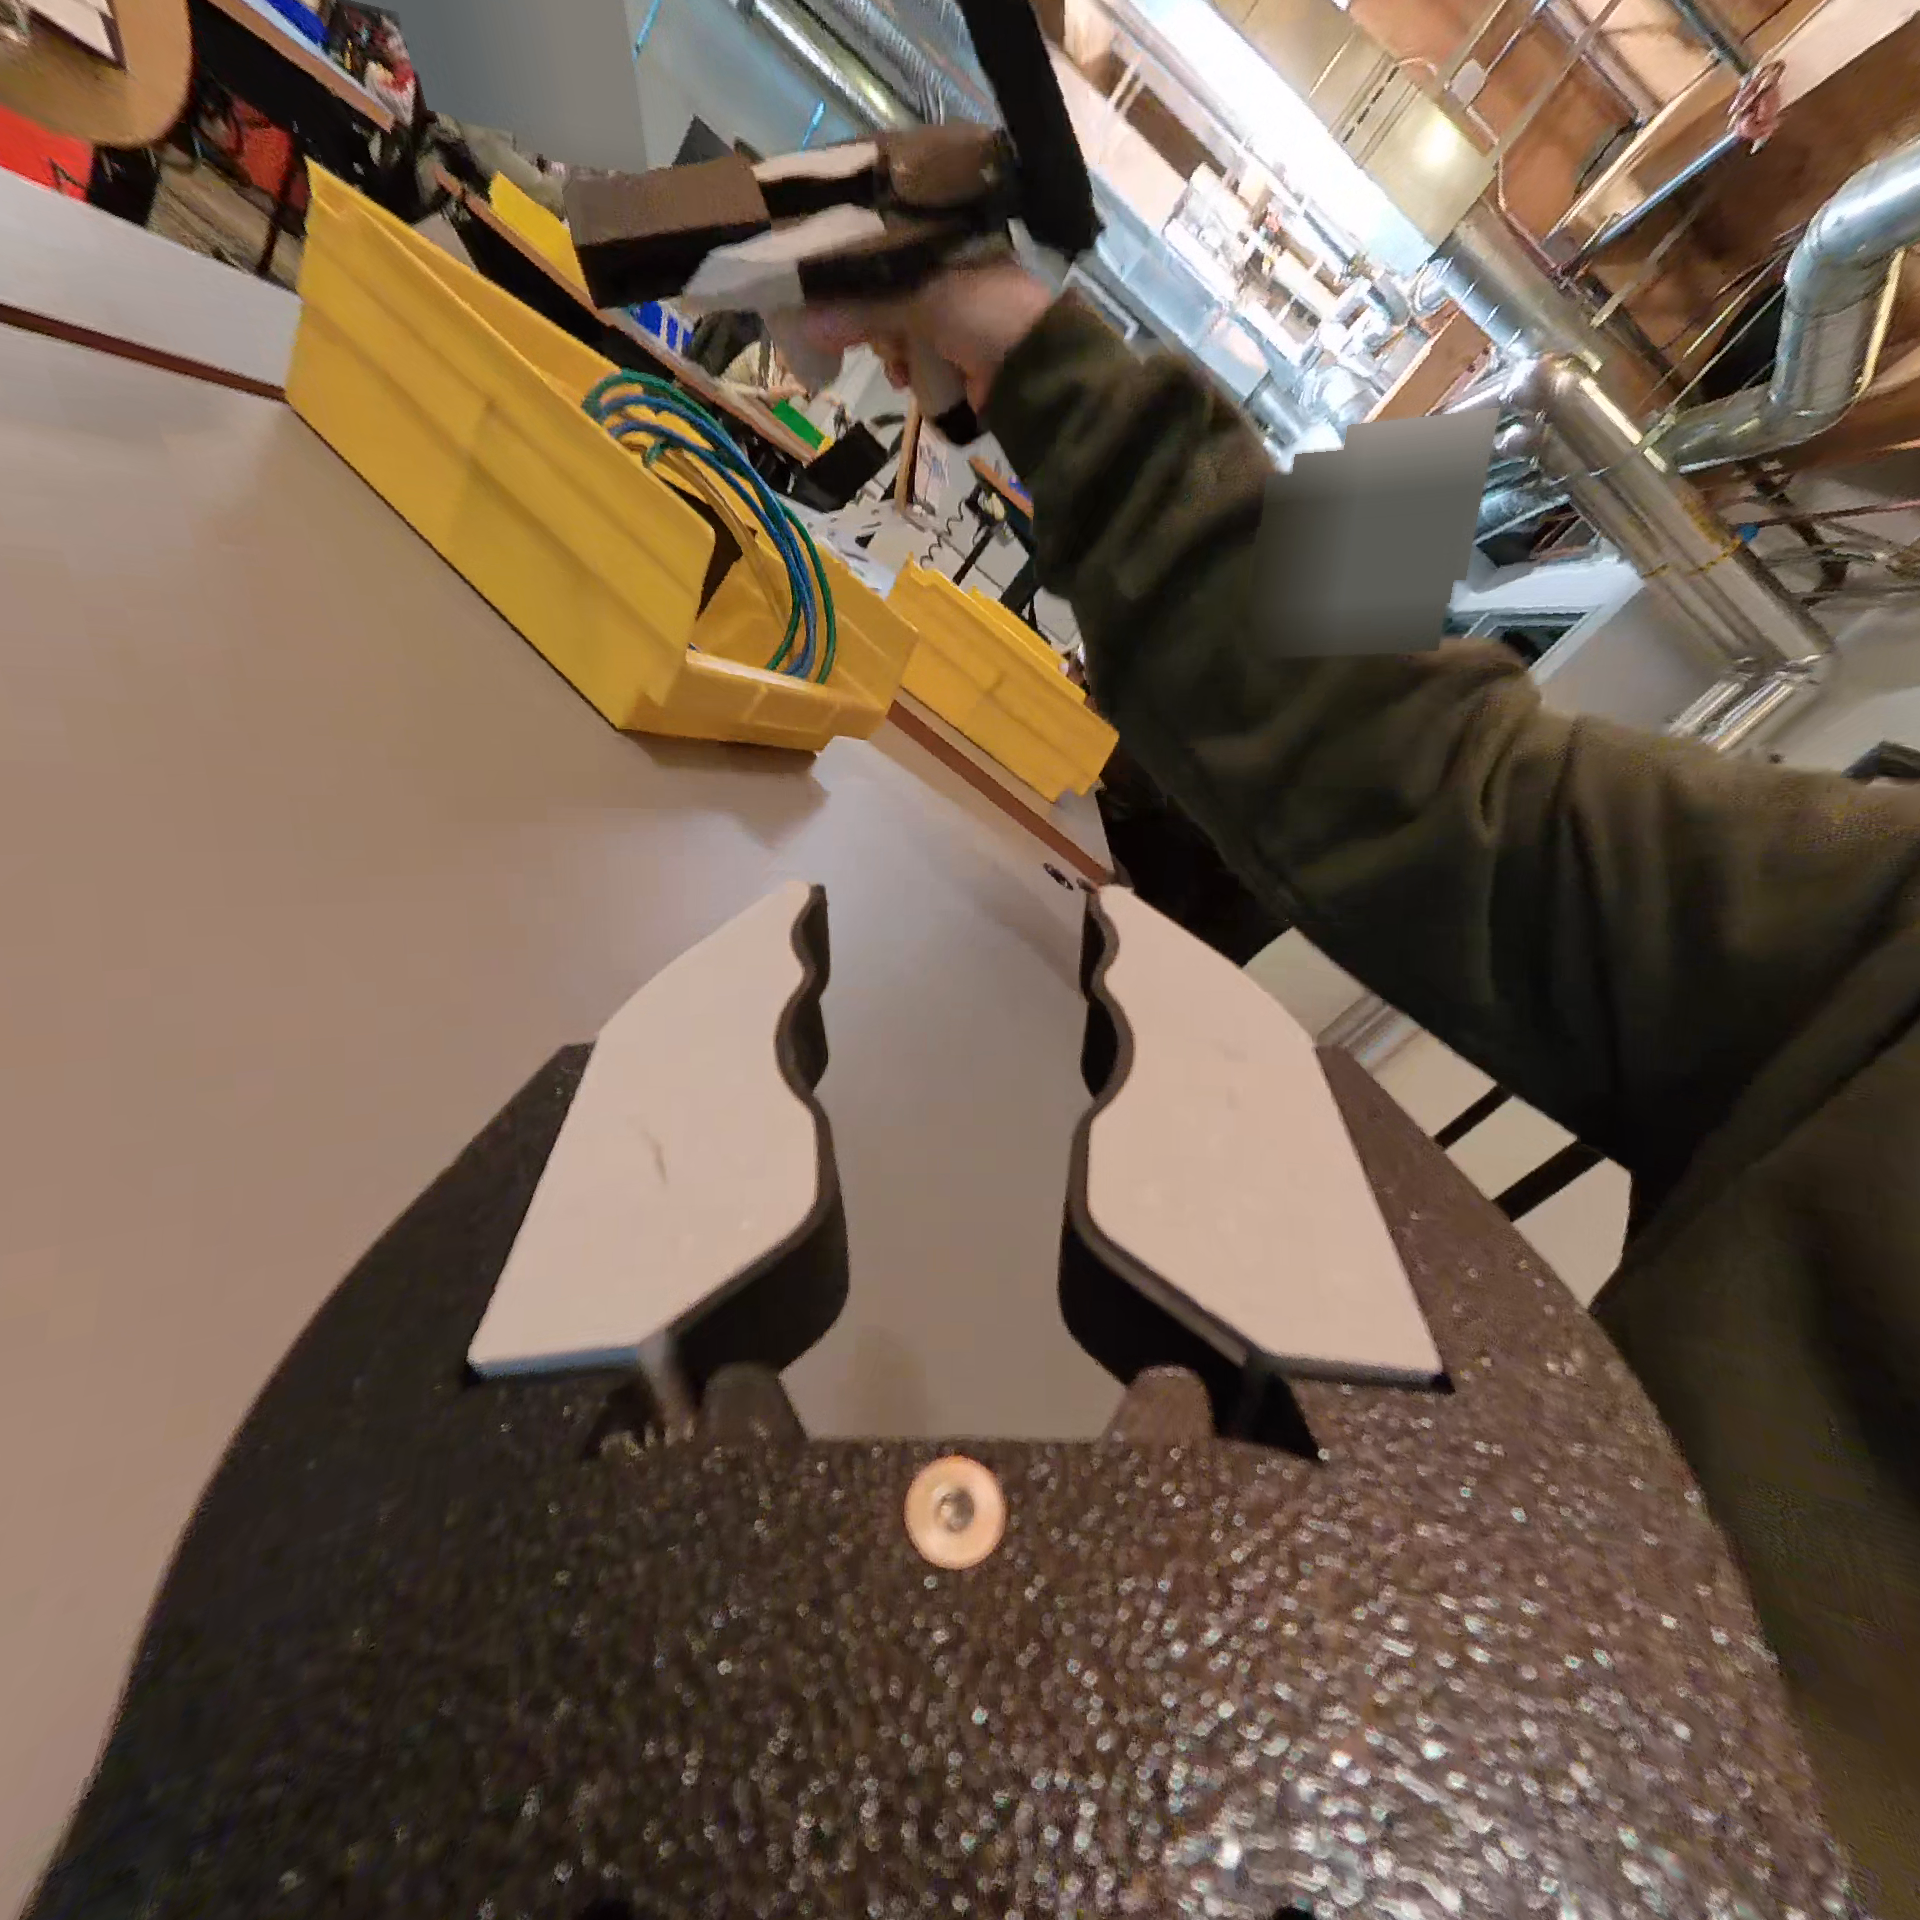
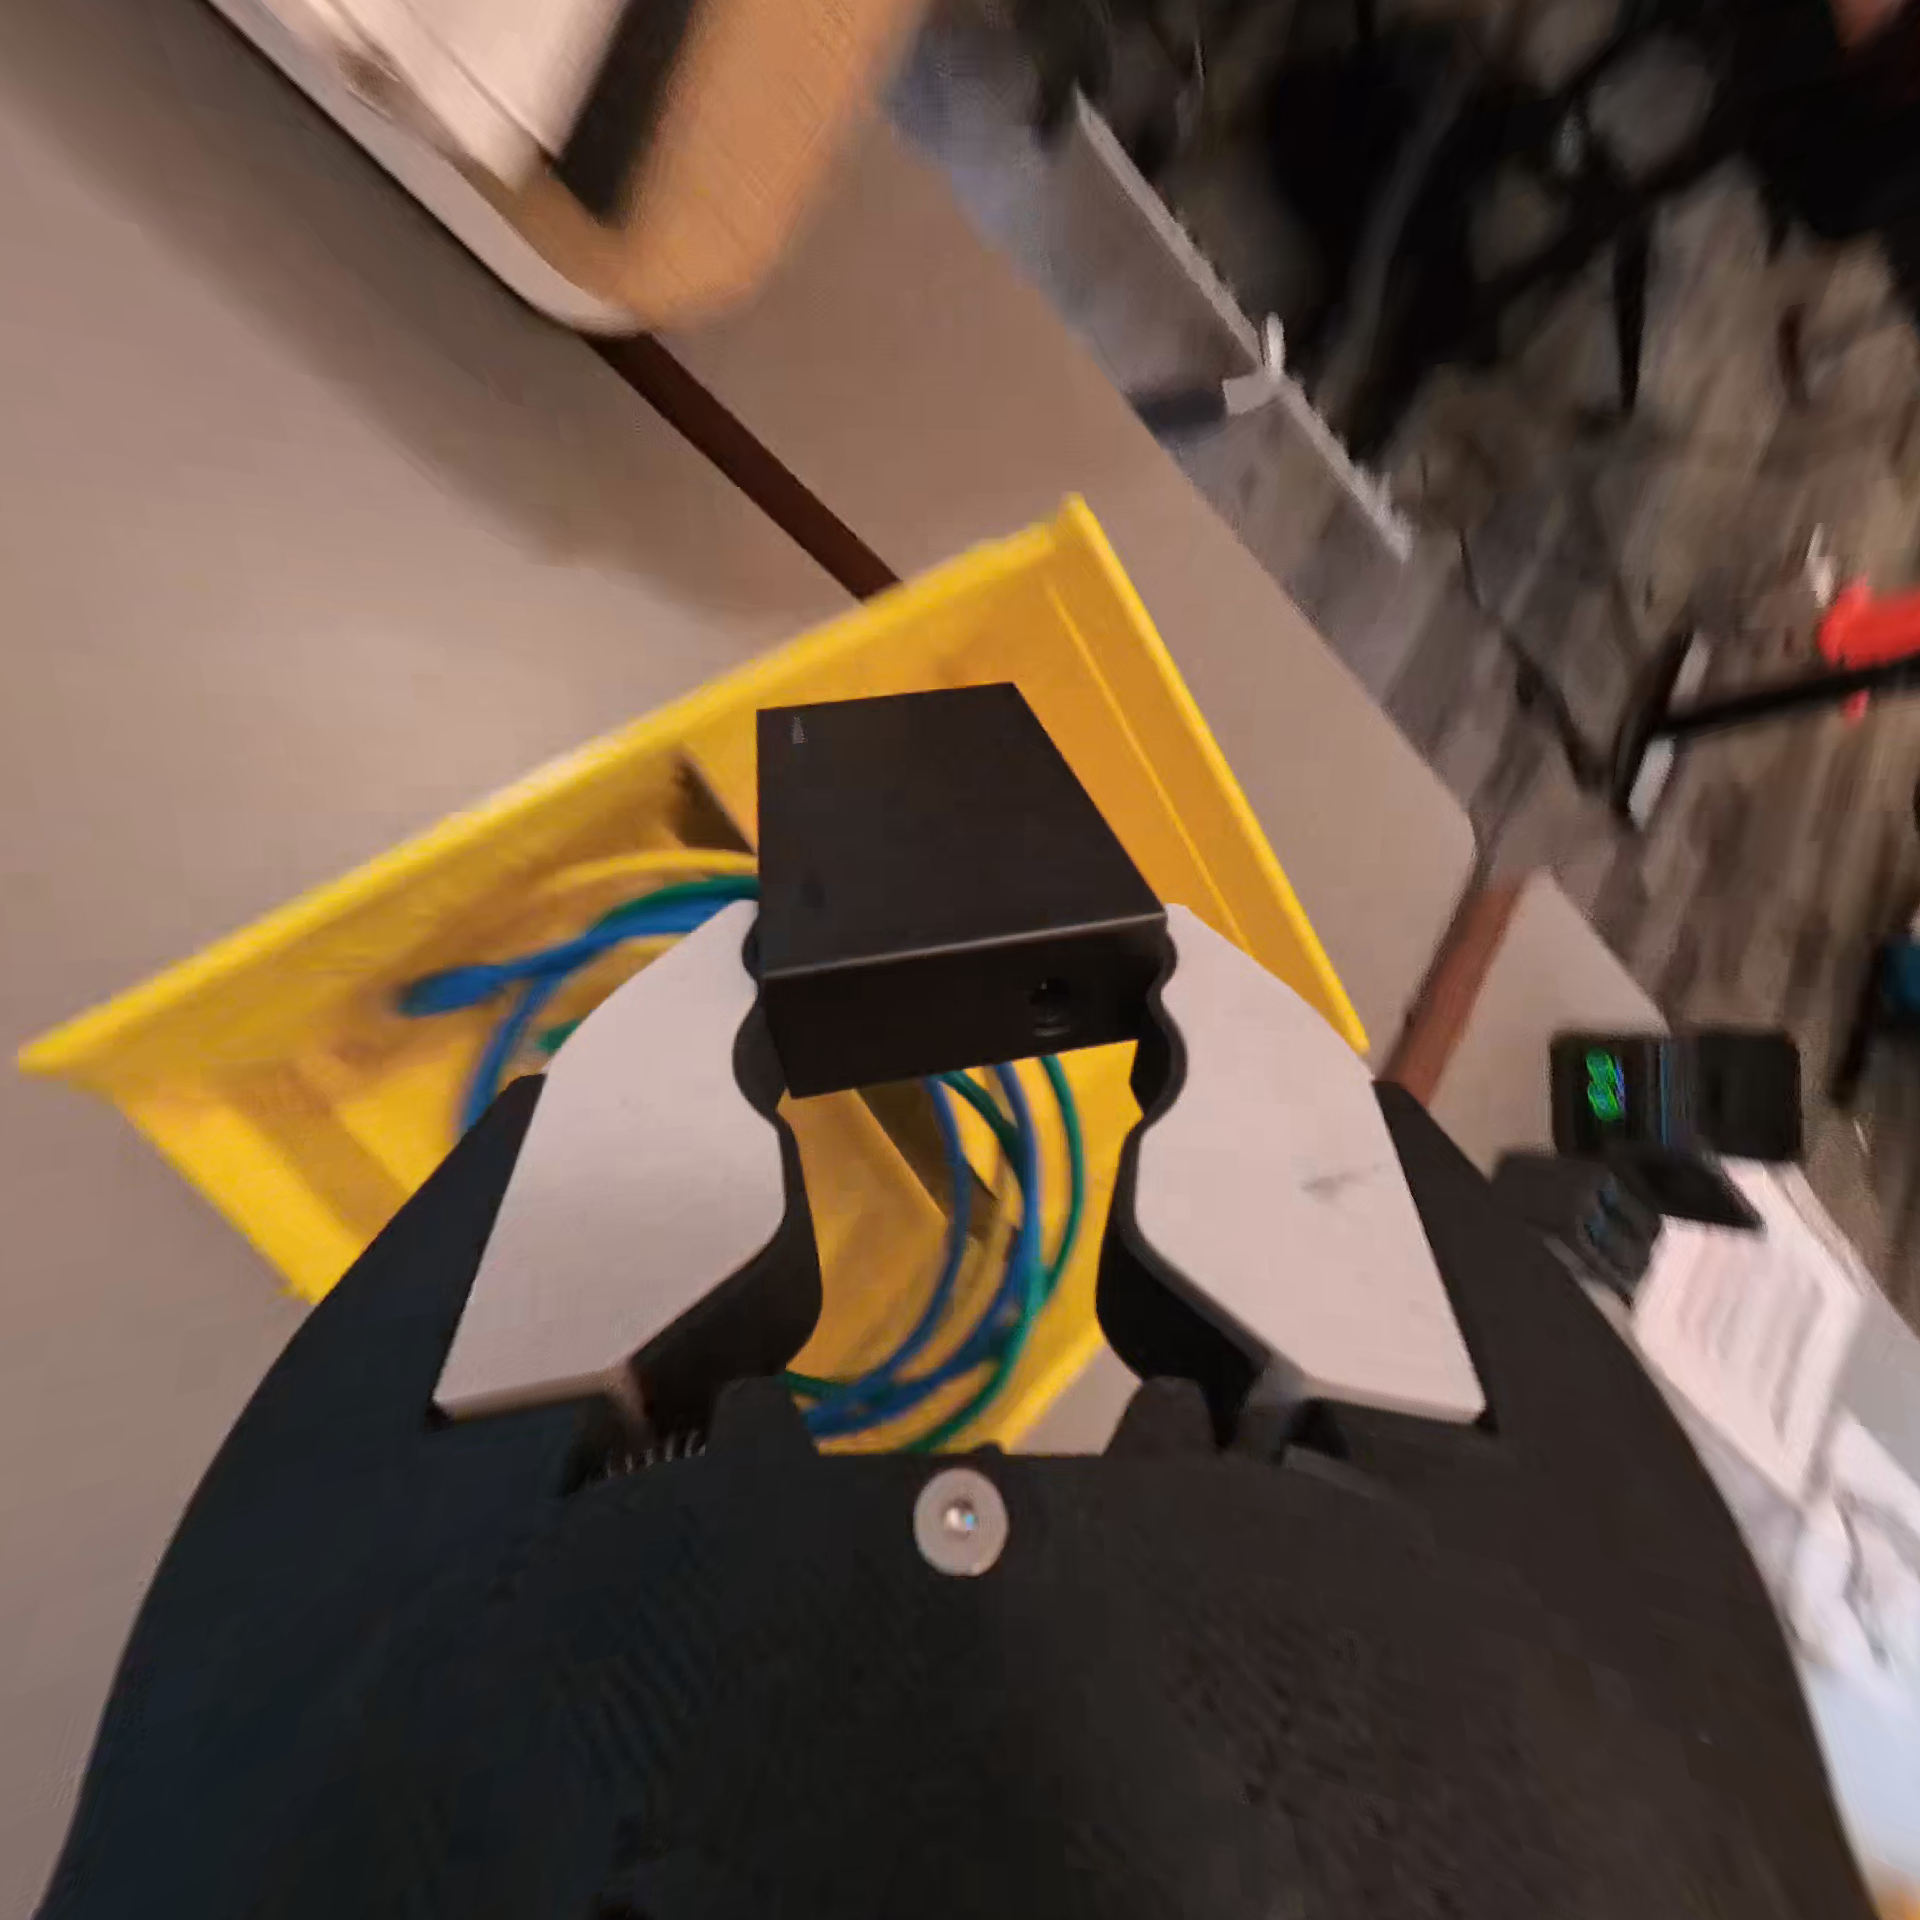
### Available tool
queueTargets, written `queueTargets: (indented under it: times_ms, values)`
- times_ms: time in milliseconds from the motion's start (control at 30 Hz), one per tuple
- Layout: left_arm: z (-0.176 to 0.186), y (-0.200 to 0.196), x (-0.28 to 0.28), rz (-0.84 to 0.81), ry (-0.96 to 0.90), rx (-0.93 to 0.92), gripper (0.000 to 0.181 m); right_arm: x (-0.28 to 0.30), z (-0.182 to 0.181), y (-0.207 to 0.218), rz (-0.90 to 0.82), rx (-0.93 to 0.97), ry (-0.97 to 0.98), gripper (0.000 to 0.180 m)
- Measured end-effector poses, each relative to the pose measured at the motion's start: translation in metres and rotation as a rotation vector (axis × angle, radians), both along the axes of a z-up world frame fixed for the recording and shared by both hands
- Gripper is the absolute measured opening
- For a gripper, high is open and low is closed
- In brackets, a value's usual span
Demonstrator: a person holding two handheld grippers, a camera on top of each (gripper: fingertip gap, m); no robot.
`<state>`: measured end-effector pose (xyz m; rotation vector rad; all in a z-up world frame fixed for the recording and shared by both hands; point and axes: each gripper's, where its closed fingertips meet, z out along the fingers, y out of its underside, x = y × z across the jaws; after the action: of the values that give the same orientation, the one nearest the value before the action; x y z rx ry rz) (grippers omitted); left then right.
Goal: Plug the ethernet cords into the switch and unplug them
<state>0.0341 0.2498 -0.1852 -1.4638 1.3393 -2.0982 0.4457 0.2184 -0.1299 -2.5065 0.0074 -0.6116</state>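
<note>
The small black box-shaped metal switch (image 2: 935, 883) is clamped in the right claw (image 2: 956, 977), held in the air above the yellow plastic bin (image 2: 1143, 665) of coiled blue and green ethernet cords (image 2: 997, 1247). A faint mark on its top is too blurred to read. The left claw (image 1: 956, 925) gapes wide, holding nothing, low over bare beige worktop (image 1: 260, 831) near its edge; only the left wrist view shows a second yellow bin (image 1: 997, 686).
</note>
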Motion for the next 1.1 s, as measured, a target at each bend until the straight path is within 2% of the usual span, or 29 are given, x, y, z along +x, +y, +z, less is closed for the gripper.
queueTargets:
  times_ms: [100, 233, 367, 400, 467, 567, 733, 800, 900, 1033, 1100]
  values:
    - [-0.007, -0.008, 0.004, -0.003, 0.024, 0.060, 0.044, 0.050, -0.001, -0.011, -0.139, -0.132, -0.104, 0.066]
    - [-0.012, -0.014, 0.007, 0.003, 0.057, 0.093, 0.044, 0.089, -0.025, -0.024, -0.126, -0.433, -0.227, 0.066]
    - [-0.021, -0.021, 0.012, 0.013, 0.102, 0.166, 0.044, 0.097, -0.050, -0.022, -0.101, -0.474, -0.208, 0.066]
    - [-0.023, -0.023, 0.015, 0.023, 0.108, 0.191, 0.044, 0.099, -0.048, -0.019, -0.089, -0.451, -0.245, 0.073]
    - [-0.020, -0.024, 0.026, 0.055, 0.102, 0.231, 0.045, 0.102, -0.030, -0.014, -0.086, -0.353, -0.320, 0.070]
    - [-0.011, -0.030, 0.050, 0.101, 0.093, 0.301, 0.051, 0.081, -0.011, -0.019, -0.074, -0.183, -0.213, 0.080]
    - [0.001, -0.025, 0.101, 0.252, 0.144, 0.646, 0.066, 0.008, 0.017, -0.081, -0.141, 0.142, -0.072, 0.091]
    - [0.016, -0.026, 0.124, 0.306, 0.109, 0.679, 0.066, -0.038, 0.010, -0.113, -0.157, 0.306, 0.024, 0.092]
    - [0.031, -0.042, 0.159, 0.261, 0.079, 0.676, 0.060, -0.095, -0.013, -0.161, -0.215, 0.512, 0.090, 0.089]
    - [0.011, -0.053, 0.209, 0.202, 0.246, 0.759, 0.087, -0.129, -0.067, -0.198, -0.256, 0.517, 0.153, 0.094]
    - [0.004, -0.049, 0.231, 0.240, 0.335, 0.792, 0.090, -0.125, -0.081, -0.209, -0.303, 0.501, 0.144, 0.095]
